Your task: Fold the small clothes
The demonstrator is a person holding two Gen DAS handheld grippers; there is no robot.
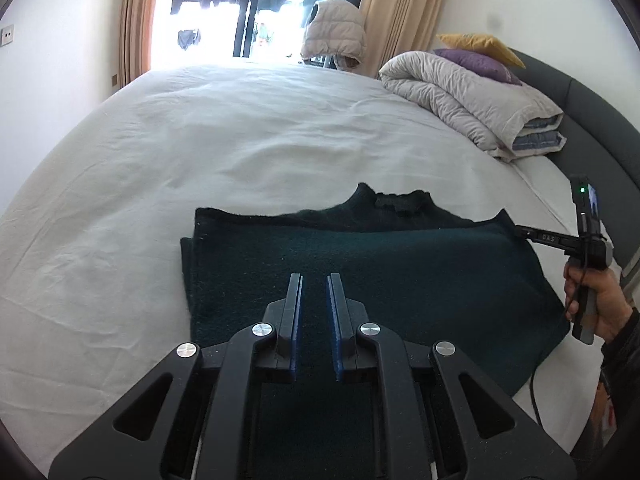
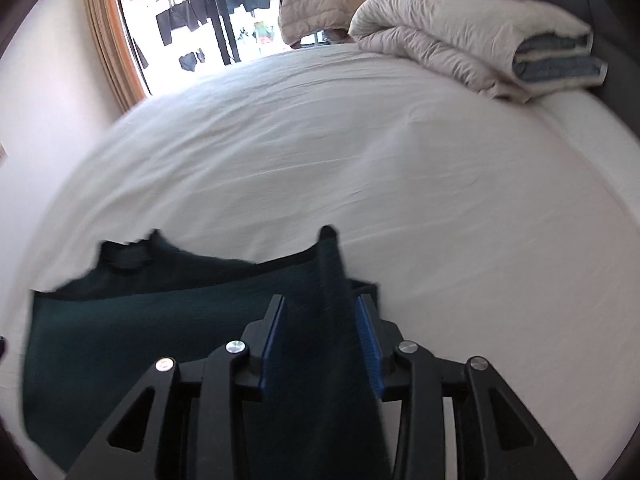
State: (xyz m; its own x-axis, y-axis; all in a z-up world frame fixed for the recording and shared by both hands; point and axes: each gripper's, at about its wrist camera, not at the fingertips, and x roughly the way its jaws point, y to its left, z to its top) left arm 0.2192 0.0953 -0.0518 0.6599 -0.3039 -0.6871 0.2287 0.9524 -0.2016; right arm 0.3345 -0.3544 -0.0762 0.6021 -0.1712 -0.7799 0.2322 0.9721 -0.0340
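A dark green knit sweater (image 1: 360,272) lies partly folded on the white bed sheet (image 1: 200,152), its lower half doubled up toward the collar (image 1: 396,200). My left gripper (image 1: 316,280) hovers over the folded middle, its jaws slightly apart and empty. My right gripper (image 1: 524,234) shows at the sweater's right edge, held by a hand (image 1: 600,300). In the right wrist view the right gripper (image 2: 320,312) is open, with a raised ridge of the sweater (image 2: 332,280) standing between its blue pads; the rest of the sweater (image 2: 140,328) spreads to the left.
A folded grey duvet (image 1: 472,96) with purple and yellow pillows (image 1: 480,56) lies at the bed's far right by a grey headboard (image 1: 592,120). A puffer jacket (image 1: 336,32) hangs near the bright window (image 1: 240,12) and curtains. The duvet also shows in the right wrist view (image 2: 480,36).
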